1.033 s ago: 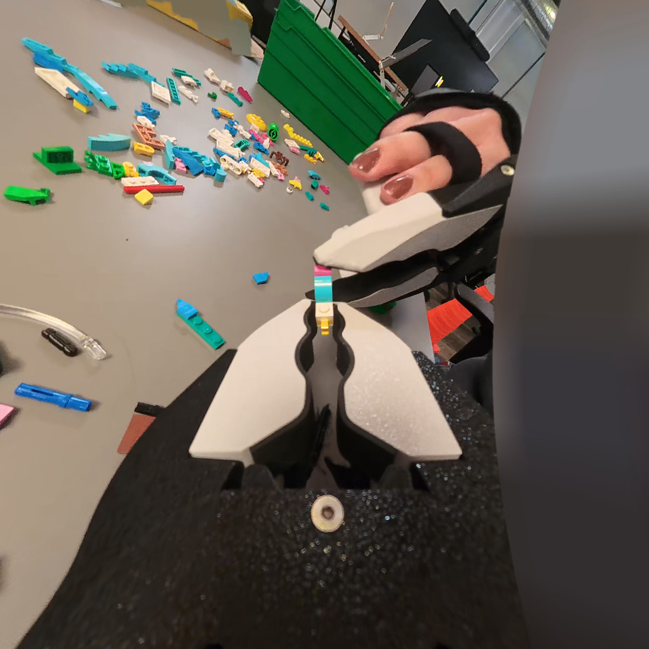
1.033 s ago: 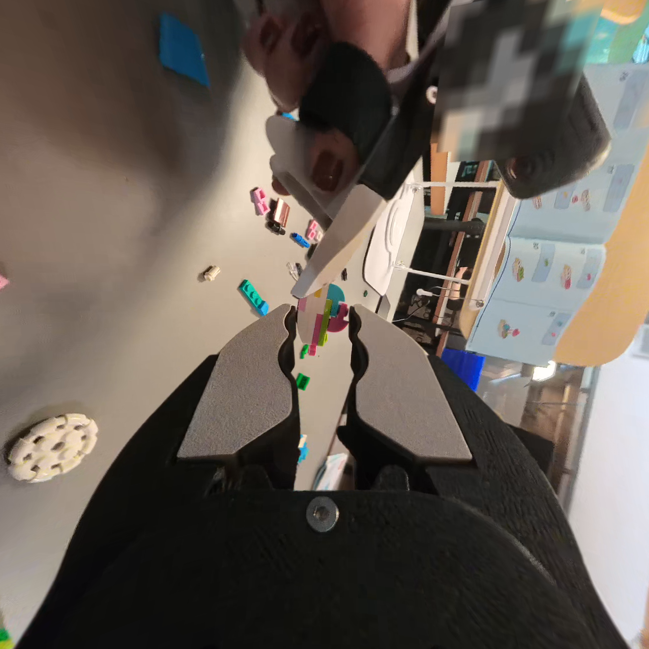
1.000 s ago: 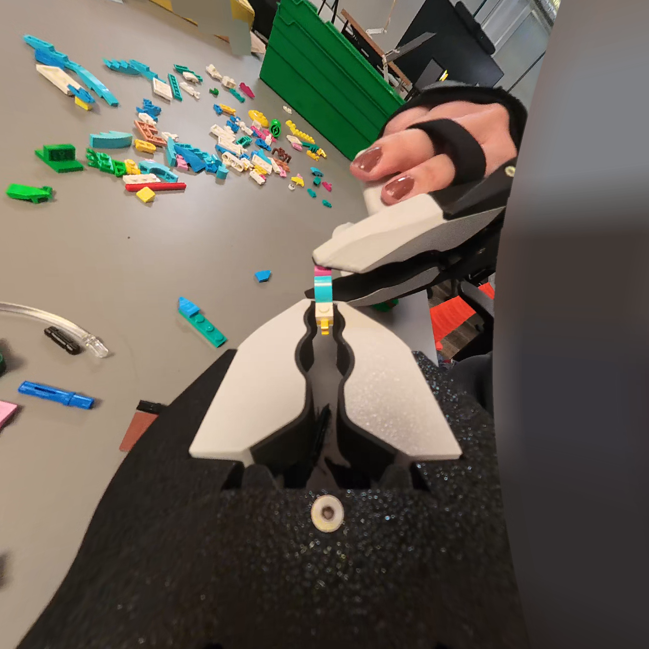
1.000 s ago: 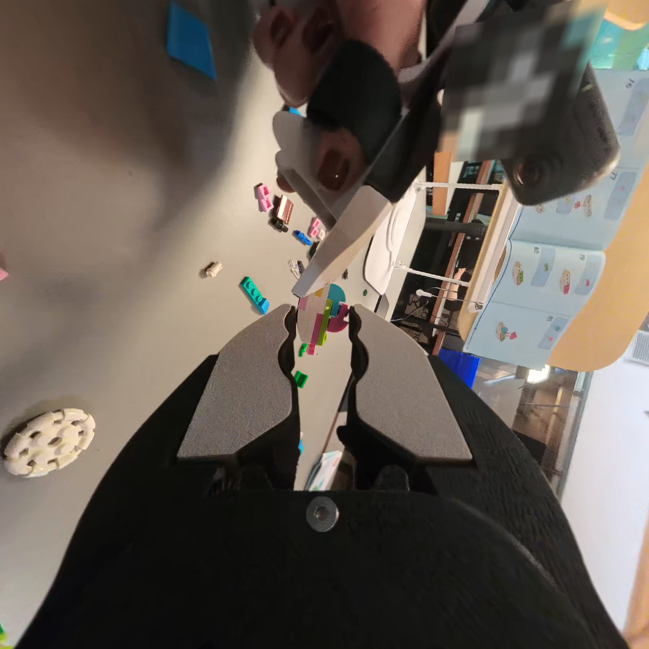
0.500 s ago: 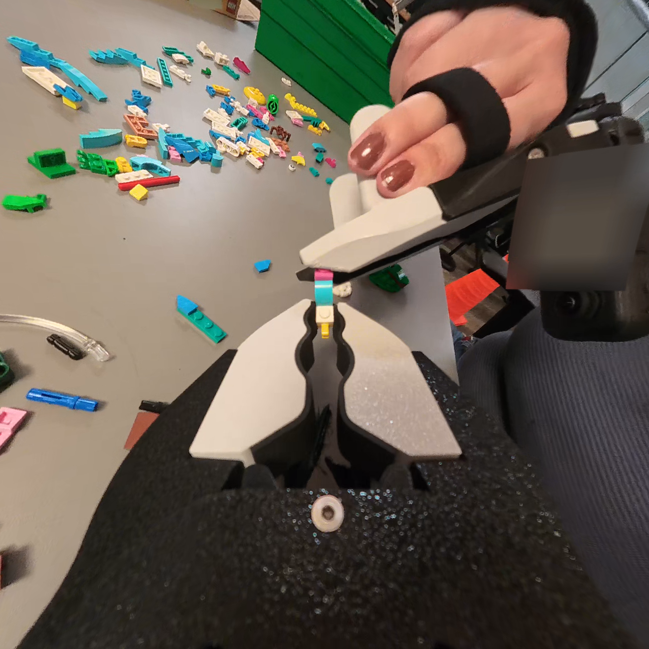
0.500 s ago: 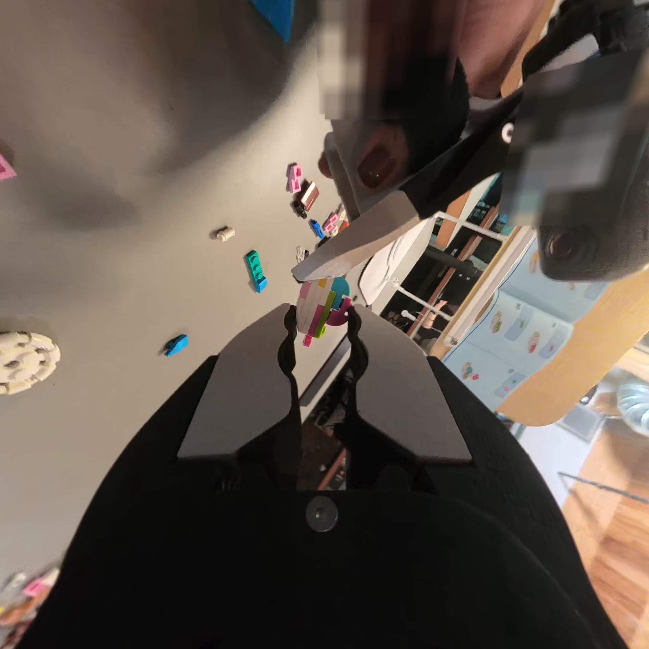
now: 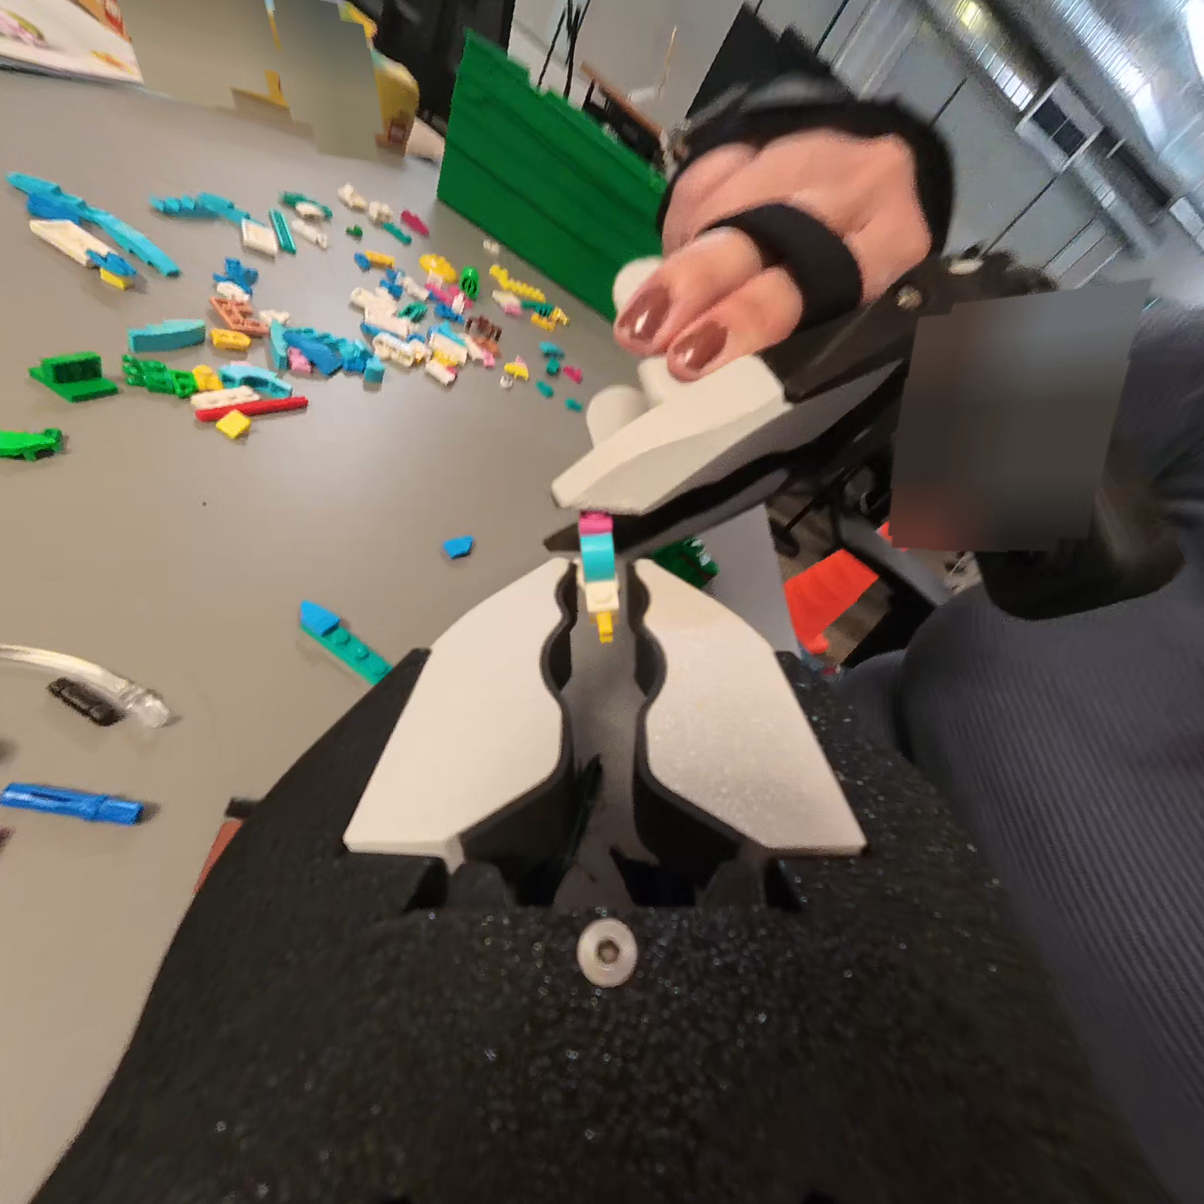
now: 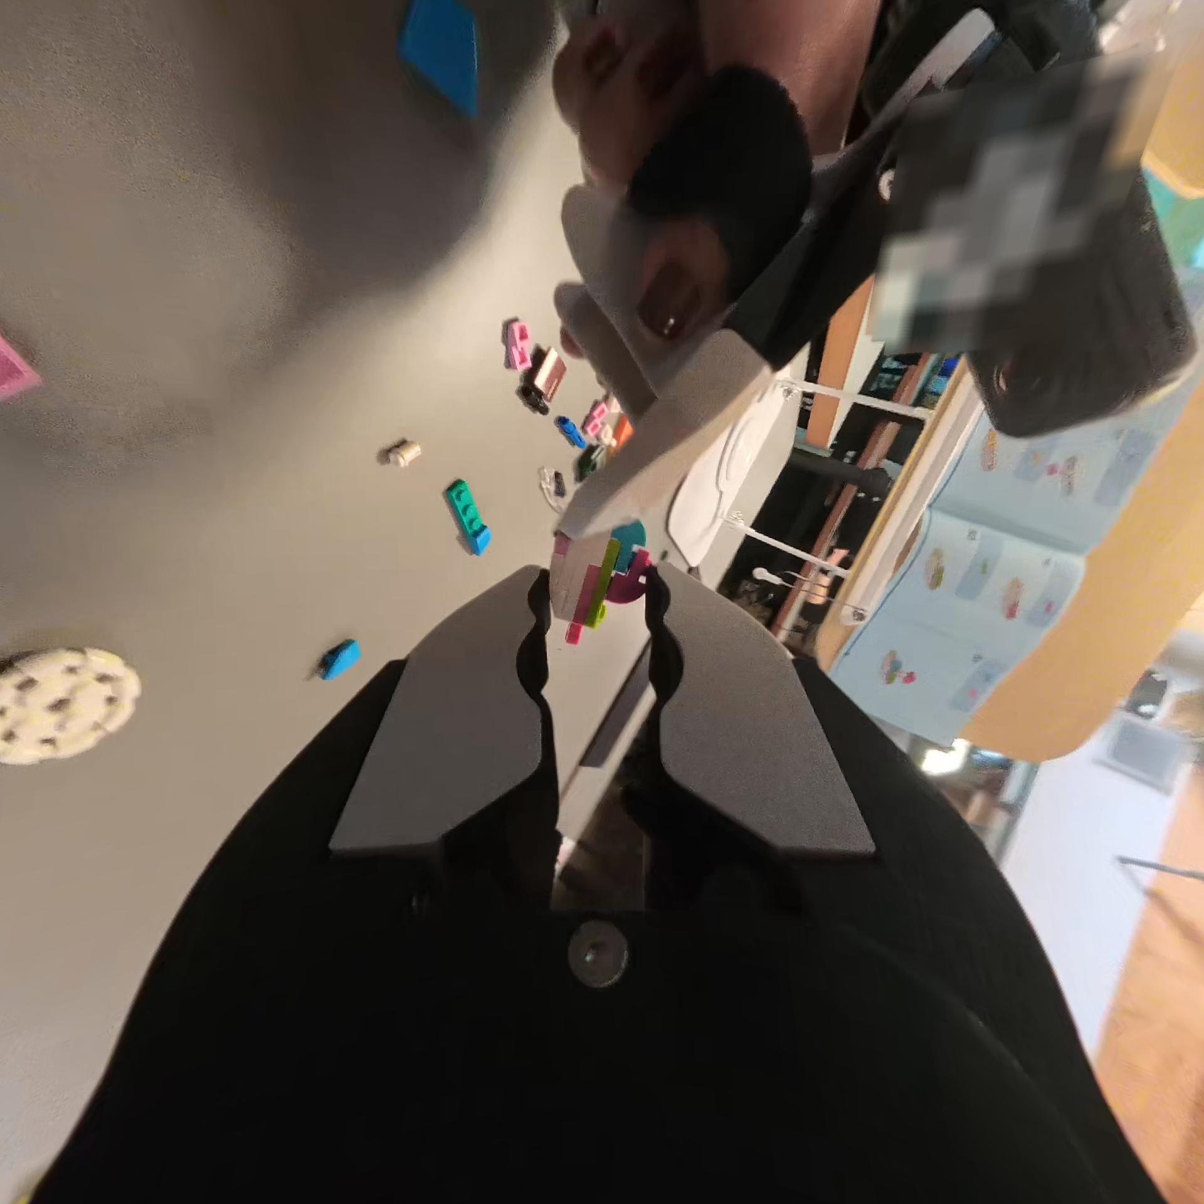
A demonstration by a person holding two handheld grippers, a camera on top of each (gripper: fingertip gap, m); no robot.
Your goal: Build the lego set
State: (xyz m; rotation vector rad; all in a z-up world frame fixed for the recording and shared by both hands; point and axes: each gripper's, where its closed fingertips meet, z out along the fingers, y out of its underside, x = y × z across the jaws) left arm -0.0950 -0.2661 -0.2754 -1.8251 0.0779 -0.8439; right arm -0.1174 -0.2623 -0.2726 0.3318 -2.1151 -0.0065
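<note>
Mid-join above the table: both grippers, left and right, fingers narrow, pinch one small lego sub-assembly. Seating unclear, blurry. Next: press square.

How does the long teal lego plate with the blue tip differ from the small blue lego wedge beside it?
The long teal plate with the blue tip is elongated; the small blue wedge is stubby. The plate is two-coloured and studded; the wedge is plain blue. Both lie loose on the grey table.

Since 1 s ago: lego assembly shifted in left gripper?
No. The lego assembly sits at the same spot between the left gripper fingertips; right gripper pinches its top.
</note>
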